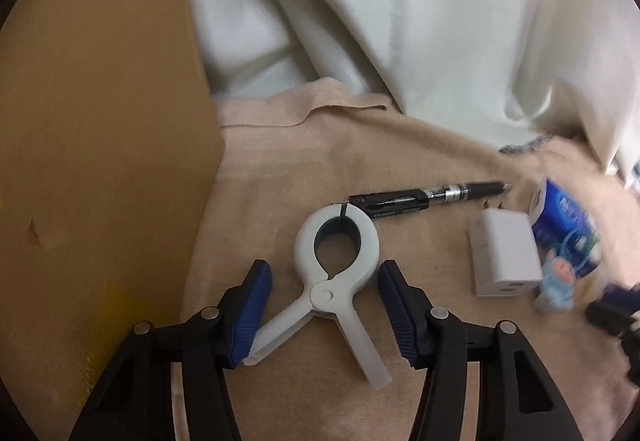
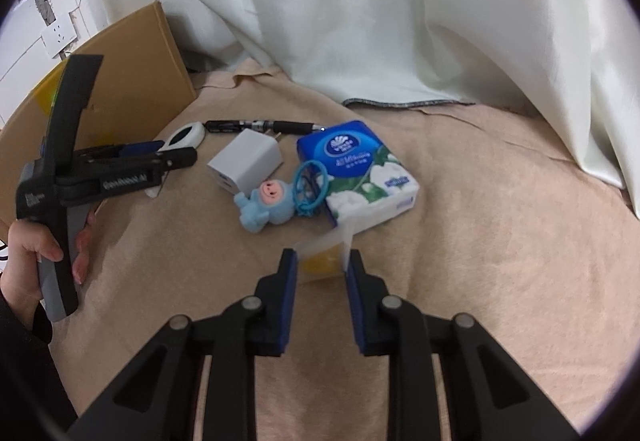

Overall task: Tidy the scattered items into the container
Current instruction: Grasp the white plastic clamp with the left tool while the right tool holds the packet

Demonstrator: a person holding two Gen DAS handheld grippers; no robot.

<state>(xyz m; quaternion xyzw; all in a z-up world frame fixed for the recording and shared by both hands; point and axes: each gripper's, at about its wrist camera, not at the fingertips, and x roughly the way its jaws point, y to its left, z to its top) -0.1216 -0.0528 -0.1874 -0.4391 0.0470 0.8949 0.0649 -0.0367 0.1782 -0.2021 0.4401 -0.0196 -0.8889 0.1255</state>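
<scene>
A white spring clamp (image 1: 326, 295) lies on the beige blanket, right between the wide-open fingers of my left gripper (image 1: 324, 269), which do not touch it. Behind the clamp lies a black pen (image 1: 424, 197). To the right are a white charger (image 1: 504, 253), a blue tissue pack (image 1: 560, 217) and a blue plush keychain (image 1: 558, 277). The cardboard box (image 1: 100, 121) stands at the left. In the right wrist view my right gripper (image 2: 322, 265) has its pads against both sides of a small clear box (image 2: 320, 261) with something yellow inside, just in front of the tissue pack (image 2: 356, 165).
A white curtain (image 2: 400, 21) hangs behind the blanket (image 2: 500, 221). A hand (image 2: 28, 253) holds the left gripper (image 2: 176, 153) at the left, beside the cardboard box (image 2: 132, 93). A wall socket (image 2: 60, 35) is at the far left.
</scene>
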